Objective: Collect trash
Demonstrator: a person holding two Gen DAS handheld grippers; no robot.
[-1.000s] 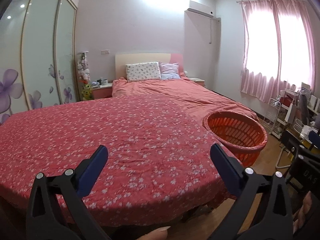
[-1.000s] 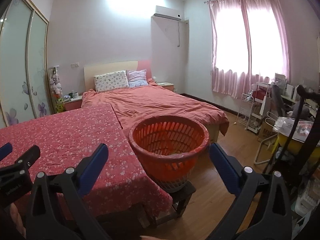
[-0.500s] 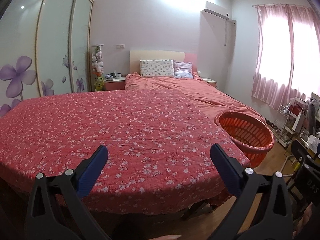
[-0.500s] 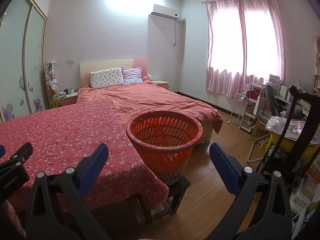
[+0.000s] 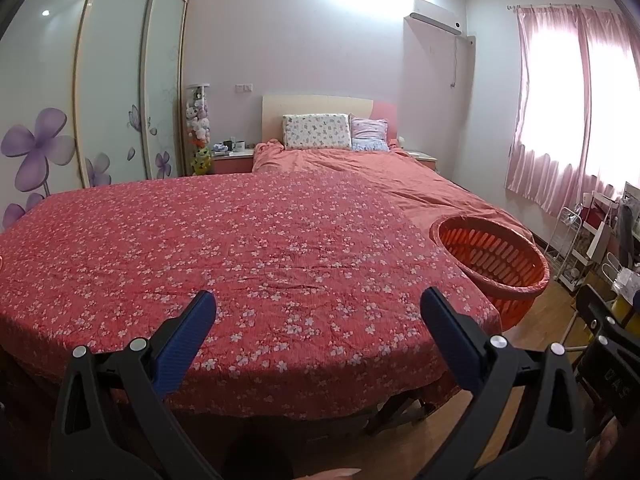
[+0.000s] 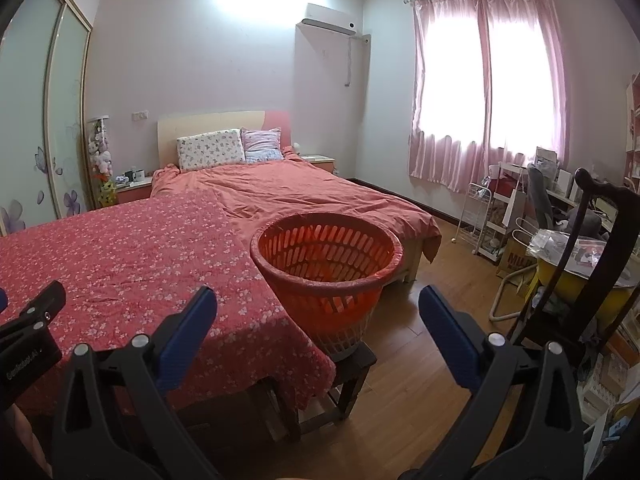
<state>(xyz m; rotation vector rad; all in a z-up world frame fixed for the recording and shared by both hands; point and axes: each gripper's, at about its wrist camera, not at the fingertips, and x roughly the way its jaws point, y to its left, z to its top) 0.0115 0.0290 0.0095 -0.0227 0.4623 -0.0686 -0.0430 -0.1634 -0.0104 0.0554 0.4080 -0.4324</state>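
Left wrist: left gripper [image 5: 318, 326] has its jaws wide apart, holding nothing, above the near edge of a table [image 5: 200, 256] draped in a red floral cloth. One orange basket [image 5: 490, 258] sits ahead and to the right of it, just beside the table's corner. No trash visible anywhere on the cloth; can't tell where any is.

Right wrist: right gripper [image 6: 318, 322] also spread apart and empty. Same basket [image 6: 326, 258] is straight ahead between the fingers, perched on a dark stool [image 6: 352, 368]; inside looks empty. The bed [image 6: 304, 192] with two pillows lies beyond it.

Best approach, I'd judge: scan for trash before committing either gripper, keep the jaws apart, and avoid knocking the basket, which looks tippy on its stool.
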